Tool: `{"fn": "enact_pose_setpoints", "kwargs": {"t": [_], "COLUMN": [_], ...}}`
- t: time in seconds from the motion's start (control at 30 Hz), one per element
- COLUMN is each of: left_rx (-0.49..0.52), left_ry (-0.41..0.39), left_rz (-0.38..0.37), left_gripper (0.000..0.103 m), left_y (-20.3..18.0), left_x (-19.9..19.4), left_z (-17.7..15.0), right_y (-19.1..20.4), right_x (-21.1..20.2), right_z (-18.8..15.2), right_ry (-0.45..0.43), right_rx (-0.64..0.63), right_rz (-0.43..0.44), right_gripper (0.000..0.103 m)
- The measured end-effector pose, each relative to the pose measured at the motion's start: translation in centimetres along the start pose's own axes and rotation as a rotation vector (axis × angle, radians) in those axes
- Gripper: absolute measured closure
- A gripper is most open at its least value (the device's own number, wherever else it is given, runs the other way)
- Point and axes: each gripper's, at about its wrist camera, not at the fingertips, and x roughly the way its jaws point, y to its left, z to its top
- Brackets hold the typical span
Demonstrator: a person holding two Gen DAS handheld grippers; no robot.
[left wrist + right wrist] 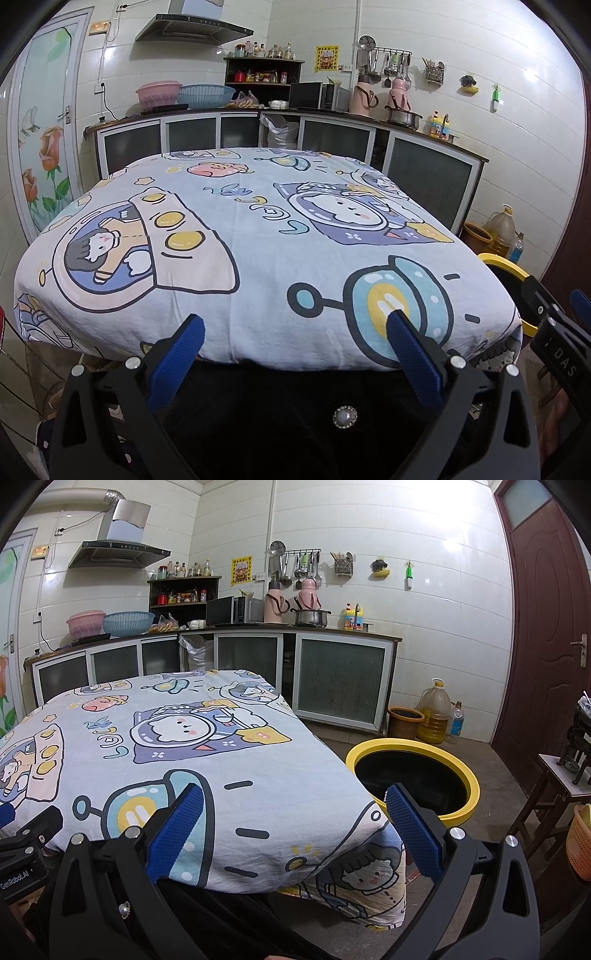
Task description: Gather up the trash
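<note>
A yellow-rimmed trash bin with a black inside stands on the floor at the table's right side; its rim also shows in the left wrist view. The table wears a cartoon-print cloth, and no trash shows on it. My left gripper is open and empty at the table's near edge. My right gripper is open and empty over the table's near right corner, left of the bin. The right gripper's body shows in the left wrist view.
Kitchen counters with basins, a microwave and a pot run along the far wall. An oil jug, a bottle and a brown pot stand on the floor by the door. A wooden stand and an orange basket sit at right.
</note>
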Motion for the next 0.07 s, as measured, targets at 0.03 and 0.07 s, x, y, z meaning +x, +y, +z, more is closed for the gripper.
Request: {"fn": "enact_pose_setpoints", "kwargs": {"t": [0.03,0.07], "left_rx": [0.000,0.001], "left_ry": [0.000,0.001], "left_rz": [0.000,0.000], "left_gripper": [0.008,0.008], "left_y": [-0.03,-0.04], "left_x": [0.00,0.00], "left_z": [-0.01,0.00], "right_y": [0.00,0.03], "right_x": [-0.02,0.02], "right_z": [-0.03,-0.11], "right_ry": [0.001,0.002], "right_rx": [0.000,0.001], "right_rz": [0.000,0.000], "right_gripper": [0.008,0.008]}}
